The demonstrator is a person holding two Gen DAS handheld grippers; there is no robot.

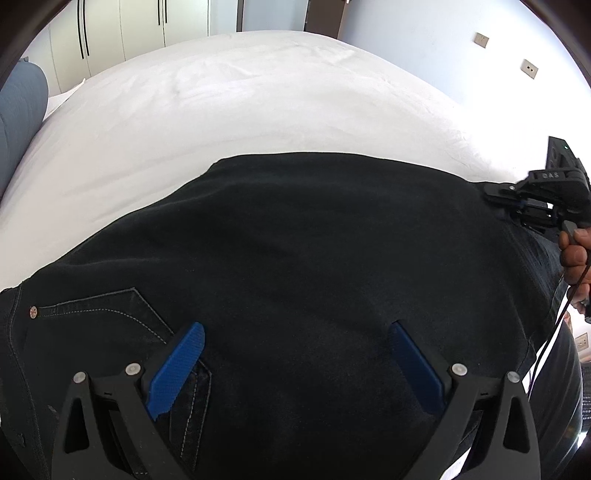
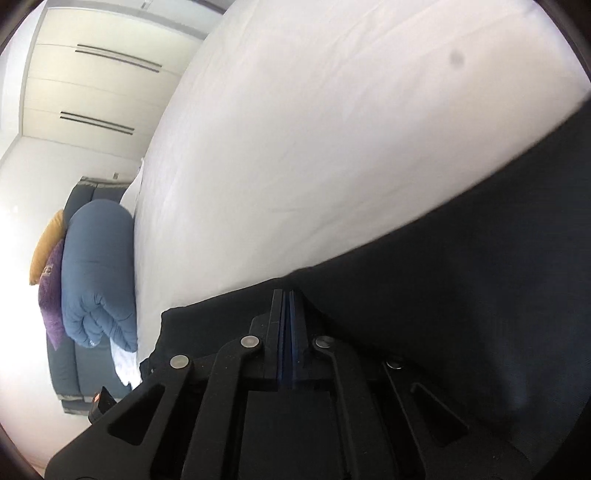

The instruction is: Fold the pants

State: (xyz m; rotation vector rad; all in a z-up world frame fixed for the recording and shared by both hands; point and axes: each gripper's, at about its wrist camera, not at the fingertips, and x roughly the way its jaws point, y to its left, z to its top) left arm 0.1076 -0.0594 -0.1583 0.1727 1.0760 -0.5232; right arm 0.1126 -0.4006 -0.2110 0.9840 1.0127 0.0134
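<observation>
On the left of the left wrist view there is a rolled blue blanket (image 1: 22,110) by the edge of the bed (image 1: 236,92). The bed has a smooth white sheet with a few soft wrinkles. Tall pale cupboard doors (image 1: 107,26) with thin dark handles stand behind it.

The pants (image 1: 314,258) lie flat on the bed, near its front edge. They are black, made of thick jean cloth. They look folded, with a straight edge along the far side. Their long side runs left to right across the picture. At the left end you can see a back pocket (image 1: 110,314) with pale stitching and a small round copper stud.

The left claw (image 1: 295,369) hangs just over the pants. Its two blue bumpy pads (image 1: 177,369) are spread wide apart, with nothing between them.

At the right end, a hand (image 1: 576,258) holds the right claw (image 2: 288,299) by the pants' far corner. Its pads are pressed together. Black cloth lies all around the tips, but I cannot tell if any is pinched.
</observation>
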